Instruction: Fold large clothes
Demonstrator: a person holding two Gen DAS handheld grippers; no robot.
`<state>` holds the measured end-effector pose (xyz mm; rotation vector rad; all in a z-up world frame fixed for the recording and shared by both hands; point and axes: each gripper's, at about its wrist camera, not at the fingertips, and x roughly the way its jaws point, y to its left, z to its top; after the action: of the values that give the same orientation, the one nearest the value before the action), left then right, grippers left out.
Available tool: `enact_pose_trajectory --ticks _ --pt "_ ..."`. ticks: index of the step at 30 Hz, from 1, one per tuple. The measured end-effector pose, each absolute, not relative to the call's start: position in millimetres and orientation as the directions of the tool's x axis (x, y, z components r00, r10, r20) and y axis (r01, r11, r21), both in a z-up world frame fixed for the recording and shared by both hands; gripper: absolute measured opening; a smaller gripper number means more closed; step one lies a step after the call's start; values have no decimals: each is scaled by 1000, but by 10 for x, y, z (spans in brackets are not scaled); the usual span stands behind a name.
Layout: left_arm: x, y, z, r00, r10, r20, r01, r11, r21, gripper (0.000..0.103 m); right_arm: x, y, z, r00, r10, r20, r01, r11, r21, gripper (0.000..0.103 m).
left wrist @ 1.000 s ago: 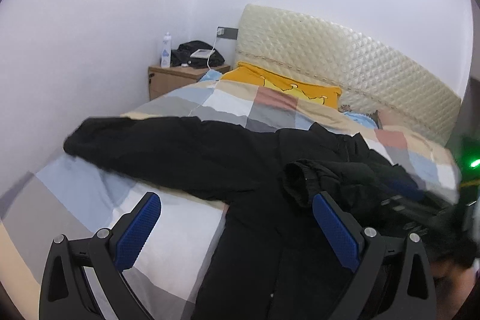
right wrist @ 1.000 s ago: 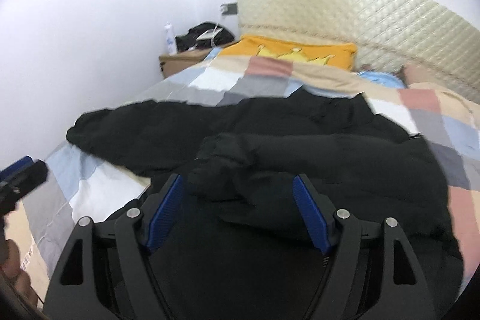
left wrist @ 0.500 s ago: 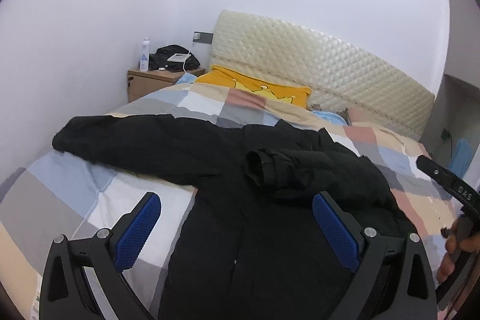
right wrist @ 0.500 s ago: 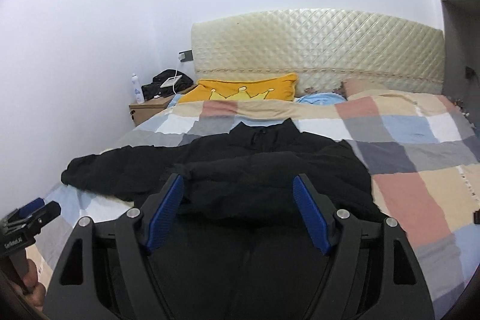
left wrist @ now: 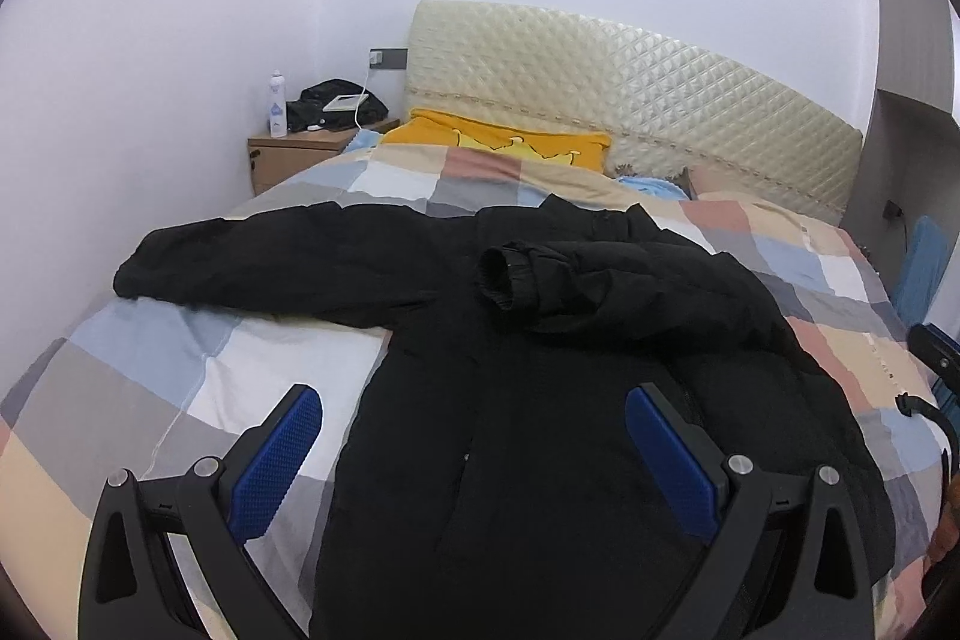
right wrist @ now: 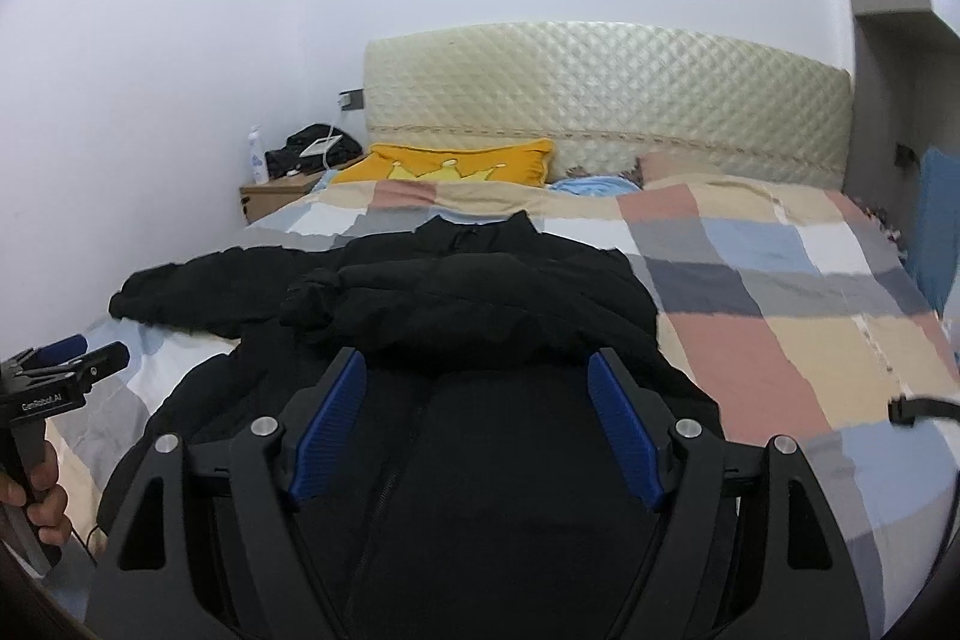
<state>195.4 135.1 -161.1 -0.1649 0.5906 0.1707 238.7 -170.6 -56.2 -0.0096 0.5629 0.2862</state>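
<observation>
The blue-padded fingers of the left gripper stand wide apart with nothing between them, and those of the right gripper are likewise spread and empty, both hovering over the foot end of the bed. On its checked quilt the black padded jacket lies front up across the middle and left side, collar toward the headboard. One sleeve is already folded in across the chest; the other sleeve stretches out toward the bed's left edge, so that fold and the body folds look to be left. No containers show; a nightstand at the head corner carries a spray bottle and a dark bag
</observation>
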Motion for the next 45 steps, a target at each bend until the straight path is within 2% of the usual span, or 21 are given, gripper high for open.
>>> enact_pose_trajectory --ticks 7,12,16,30,37,41,45 --pt "1881 1226 -1603 829 128 -545 -186 981 -53 102 2141 -2006 -572 814 273 -512 -257 961 105 78" --pt "1843 1146 -1568 847 94 -523 -156 985 -75 102 1969 -2075 -630 816 234 -528 -226 971 81 79" --pt "1828 1114 -1586 847 96 -524 -155 986 -69 102 1843 -2175 -678 805 251 -538 -222 968 118 79" --pt "1760 837 -1593 852 38 -522 -83 995 -63 102 1346 -2191 -662 807 282 -520 -272 957 97 82" --pt "1784 902 -1596 840 11 -543 -68 994 -86 102 1239 -2180 -652 830 239 -504 -232 970 78 88" --pt "1924 1012 -1533 831 -13 -556 -59 992 -111 102 1271 -2186 -690 820 247 -516 -232 968 95 98" --pt "2143 1212 -1402 816 -44 -577 -46 989 -141 102 1305 -2167 -732 811 258 -525 -239 965 106 98"
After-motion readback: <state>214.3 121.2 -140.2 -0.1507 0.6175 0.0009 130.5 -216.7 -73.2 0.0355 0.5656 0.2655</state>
